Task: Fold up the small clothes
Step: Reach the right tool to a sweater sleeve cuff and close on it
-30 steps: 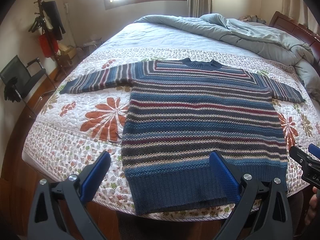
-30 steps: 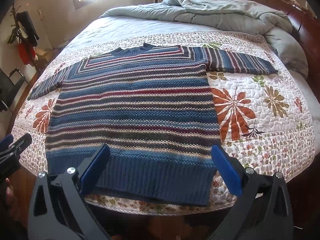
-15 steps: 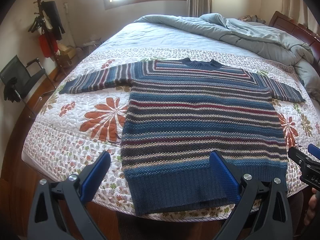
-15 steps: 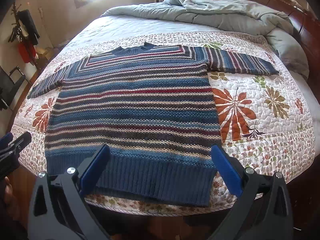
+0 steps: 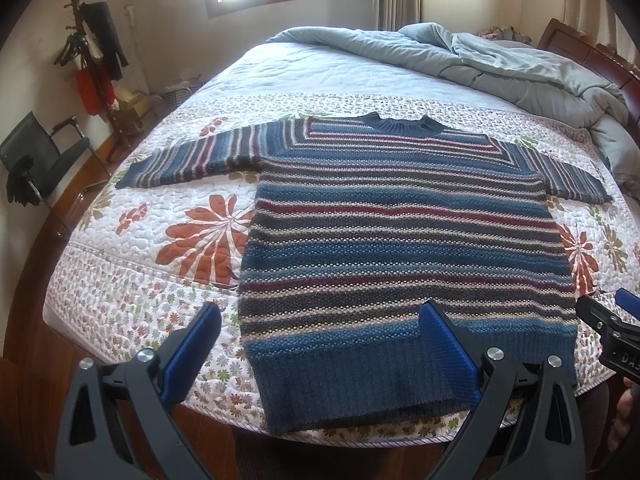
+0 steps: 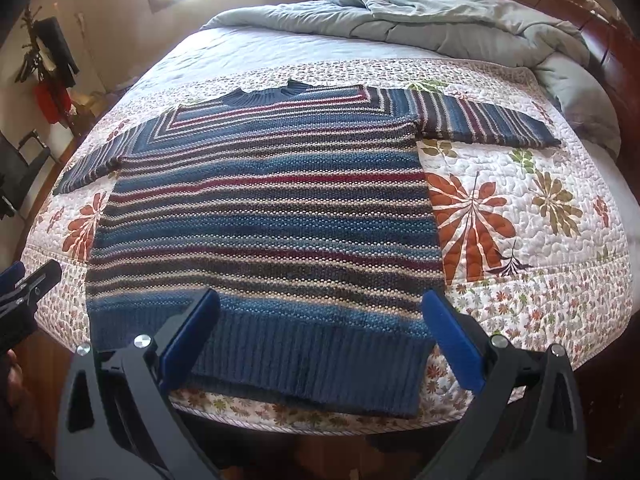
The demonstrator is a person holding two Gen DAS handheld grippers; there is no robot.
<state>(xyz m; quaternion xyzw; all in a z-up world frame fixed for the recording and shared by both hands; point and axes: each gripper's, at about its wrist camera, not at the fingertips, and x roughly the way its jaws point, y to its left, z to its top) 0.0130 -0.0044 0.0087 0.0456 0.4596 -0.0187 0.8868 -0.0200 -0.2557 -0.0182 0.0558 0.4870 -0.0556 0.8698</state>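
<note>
A striped knit sweater [image 5: 400, 240] in blue, red, grey and cream lies flat and face up on the bed, both sleeves spread sideways and the ribbed hem at the near edge. It also shows in the right wrist view [image 6: 272, 216]. My left gripper [image 5: 320, 320] is open and empty, held above the hem's left part. My right gripper [image 6: 320, 304] is open and empty above the hem's right part. Each gripper shows at the edge of the other's view, the right one [image 5: 612, 328] and the left one [image 6: 24, 288].
The floral quilt [image 5: 160, 248] covers the near half of the bed. A crumpled grey duvet [image 5: 500, 60] lies at the far right by the wooden headboard [image 6: 600, 32]. A black chair [image 5: 40, 160] and a coat stand [image 5: 92, 48] are at the left.
Both grippers have drifted very slightly; the sweater has not moved and both stay open.
</note>
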